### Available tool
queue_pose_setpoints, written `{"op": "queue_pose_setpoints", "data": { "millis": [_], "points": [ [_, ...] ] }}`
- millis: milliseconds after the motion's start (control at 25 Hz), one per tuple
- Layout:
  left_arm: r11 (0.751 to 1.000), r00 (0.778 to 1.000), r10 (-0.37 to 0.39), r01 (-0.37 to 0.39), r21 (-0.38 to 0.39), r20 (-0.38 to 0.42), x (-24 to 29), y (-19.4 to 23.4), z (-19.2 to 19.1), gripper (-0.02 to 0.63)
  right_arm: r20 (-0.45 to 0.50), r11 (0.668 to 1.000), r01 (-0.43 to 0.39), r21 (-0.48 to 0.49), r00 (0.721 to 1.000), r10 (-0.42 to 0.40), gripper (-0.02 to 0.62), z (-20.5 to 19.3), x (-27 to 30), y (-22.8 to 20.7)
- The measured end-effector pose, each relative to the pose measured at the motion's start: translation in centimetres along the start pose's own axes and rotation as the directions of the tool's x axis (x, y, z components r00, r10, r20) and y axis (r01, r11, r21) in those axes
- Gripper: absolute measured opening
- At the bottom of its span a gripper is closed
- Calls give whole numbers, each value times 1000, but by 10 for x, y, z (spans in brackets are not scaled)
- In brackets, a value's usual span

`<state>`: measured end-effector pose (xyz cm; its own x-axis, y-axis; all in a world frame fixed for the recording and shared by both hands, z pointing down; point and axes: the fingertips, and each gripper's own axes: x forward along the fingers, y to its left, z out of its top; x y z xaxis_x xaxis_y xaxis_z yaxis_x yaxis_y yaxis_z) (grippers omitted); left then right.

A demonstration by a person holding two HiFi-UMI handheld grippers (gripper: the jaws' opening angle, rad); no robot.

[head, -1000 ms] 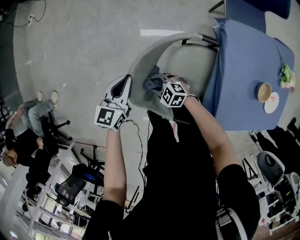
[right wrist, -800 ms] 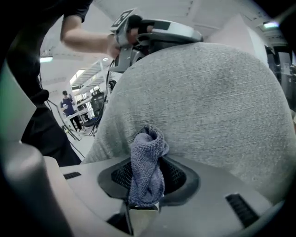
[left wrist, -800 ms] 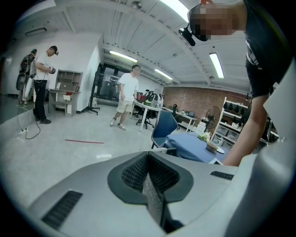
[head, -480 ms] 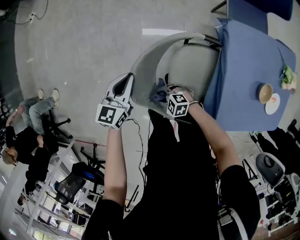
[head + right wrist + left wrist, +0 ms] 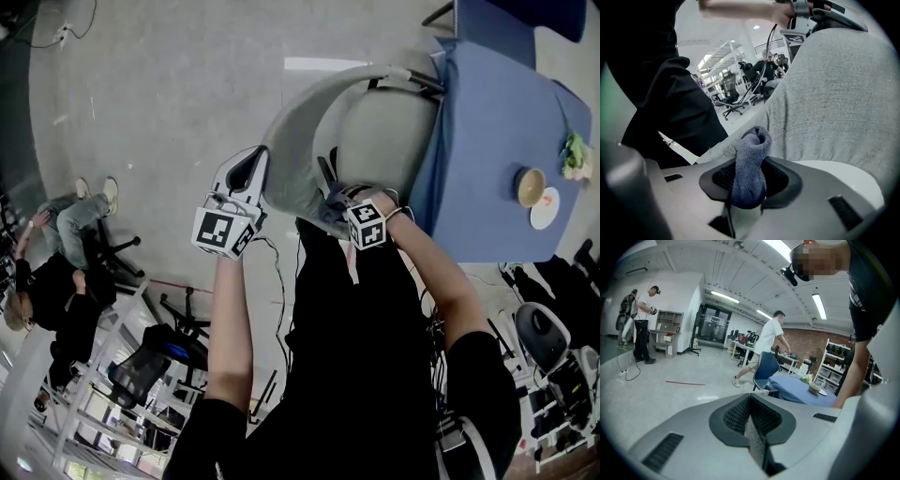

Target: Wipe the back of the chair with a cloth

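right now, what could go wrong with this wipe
1. The cloth is a small bunched tuft in the right gripper, so its hard jaws may scrape the chair back, or the cloth may pull free.
2. The left gripper is shut on nothing, so the chair back is not gripped and might shift toward the table with the bowl.

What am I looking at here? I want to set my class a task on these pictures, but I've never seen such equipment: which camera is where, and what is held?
No robot: a person holds a two-jaw hand tool in each hand. One picture comes from a camera on the person's head, looking down; the other two from cameras riding on the tools. The right gripper has its jaws shut on a blue-grey cloth, up against the grey chair back. The left gripper is shut and empty, beside that chair back. At the right stands a blue-covered table with a bowl on it.
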<state>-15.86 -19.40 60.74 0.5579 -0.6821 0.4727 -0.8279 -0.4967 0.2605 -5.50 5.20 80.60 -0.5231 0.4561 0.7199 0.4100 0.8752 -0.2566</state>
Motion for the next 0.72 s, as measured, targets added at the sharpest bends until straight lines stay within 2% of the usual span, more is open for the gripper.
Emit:
{"op": "queue_pose_setpoints", "data": {
  "millis": [320, 600, 720],
  "points": [
    [1000, 1000, -8, 8, -11, 17, -3, 1, 0, 23, -37, 1000, -15, -24, 999, 15, 149, -5, 9, -7],
    [1000, 1000, 3, -2, -12, 18, -2, 0, 1, 23, -50, 996, 82, 20, 995, -81, 149, -2, 16, -41],
    [1000, 1000, -7, 7, -12, 26, -2, 1, 0, 23, -40, 981, 149, 122, 989, -145, 149, -1, 17, -62]
  ]
}}
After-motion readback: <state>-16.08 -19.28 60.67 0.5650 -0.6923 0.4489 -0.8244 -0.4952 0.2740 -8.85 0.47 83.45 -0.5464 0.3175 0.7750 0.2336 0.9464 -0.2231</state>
